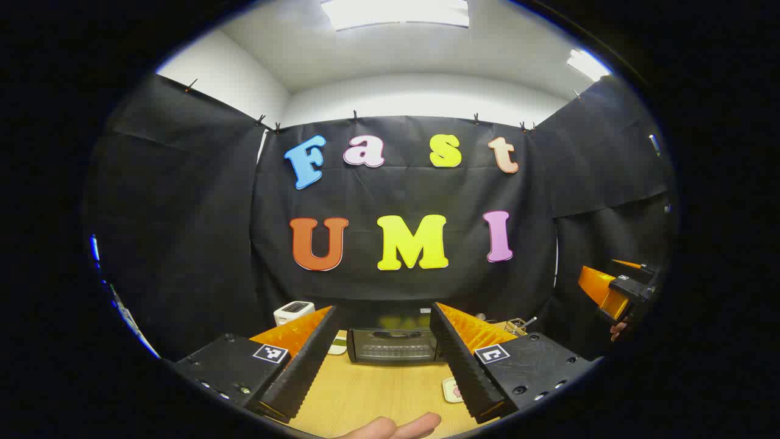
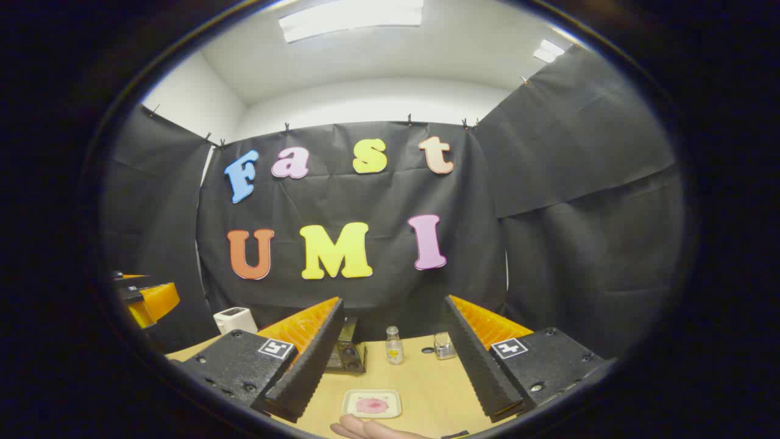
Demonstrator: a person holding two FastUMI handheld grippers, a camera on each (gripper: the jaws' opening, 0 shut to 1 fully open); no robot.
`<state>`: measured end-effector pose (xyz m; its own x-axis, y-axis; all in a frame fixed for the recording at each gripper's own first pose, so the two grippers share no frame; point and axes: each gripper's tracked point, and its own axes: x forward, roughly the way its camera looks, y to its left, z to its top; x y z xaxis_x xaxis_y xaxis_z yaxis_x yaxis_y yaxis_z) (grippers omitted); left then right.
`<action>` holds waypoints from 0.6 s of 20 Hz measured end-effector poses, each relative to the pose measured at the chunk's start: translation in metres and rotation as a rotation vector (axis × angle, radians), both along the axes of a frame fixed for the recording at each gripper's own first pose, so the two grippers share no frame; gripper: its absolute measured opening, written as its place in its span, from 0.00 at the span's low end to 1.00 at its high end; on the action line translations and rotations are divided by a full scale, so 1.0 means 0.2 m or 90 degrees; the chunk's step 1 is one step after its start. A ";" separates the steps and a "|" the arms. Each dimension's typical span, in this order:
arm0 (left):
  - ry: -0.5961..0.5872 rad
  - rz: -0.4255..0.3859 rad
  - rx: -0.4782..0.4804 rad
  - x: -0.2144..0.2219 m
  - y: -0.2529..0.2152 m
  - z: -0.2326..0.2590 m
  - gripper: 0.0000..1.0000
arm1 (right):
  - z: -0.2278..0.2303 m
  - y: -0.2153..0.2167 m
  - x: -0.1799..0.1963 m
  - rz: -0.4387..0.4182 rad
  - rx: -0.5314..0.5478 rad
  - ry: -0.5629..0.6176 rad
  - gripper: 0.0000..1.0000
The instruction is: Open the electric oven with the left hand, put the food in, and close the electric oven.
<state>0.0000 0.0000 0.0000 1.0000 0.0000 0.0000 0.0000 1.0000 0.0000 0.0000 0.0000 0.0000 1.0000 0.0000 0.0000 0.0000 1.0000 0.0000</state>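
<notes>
The black electric oven point(image 1: 393, 344) stands at the back of the wooden table point(image 1: 378, 396), door shut, framed between my left gripper's point(image 1: 384, 306) open, empty fingers. Its side point(image 2: 348, 353) peeks out behind a finger in the right gripper view. A small square plate with pink food point(image 2: 372, 403) lies on the table near the front, below my open, empty right gripper point(image 2: 394, 300); its edge point(image 1: 452, 390) shows beside my left gripper's right finger. The right gripper point(image 1: 615, 286) hangs in the air at the far right, and the left gripper point(image 2: 146, 302) at the far left.
A white toaster point(image 1: 294, 312) sits left of the oven. A small bottle point(image 2: 394, 344) and a glass jar point(image 2: 445, 346) stand at the table's back. A wire rack point(image 1: 518, 326) lies right of the oven. A hand's fingers point(image 1: 396, 427) show at the bottom edge.
</notes>
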 end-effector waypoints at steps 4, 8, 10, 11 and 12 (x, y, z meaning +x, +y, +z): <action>0.000 -0.009 0.007 -0.03 -0.04 -0.01 0.95 | 0.03 -0.01 -0.03 0.003 -0.003 -0.016 1.00; 0.011 -0.025 -0.001 -0.01 -0.06 -0.07 0.94 | 0.03 0.01 -0.04 0.025 -0.004 -0.026 1.00; 0.021 -0.023 -0.011 0.02 -0.04 -0.11 0.94 | 0.02 0.00 -0.01 0.028 -0.001 -0.030 1.00; 0.029 -0.022 -0.012 0.04 -0.03 -0.13 0.94 | 0.01 -0.01 0.01 0.028 -0.001 -0.031 1.00; 0.030 -0.019 -0.009 0.07 -0.02 -0.15 0.94 | 0.01 -0.02 0.03 0.028 -0.003 -0.034 1.00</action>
<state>0.0147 -0.0032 -0.0291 0.9984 -0.0300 -0.0472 0.0293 0.9995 -0.0146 0.0058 -0.0035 0.0015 0.9976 0.0435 0.0538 -0.0432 0.9990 -0.0066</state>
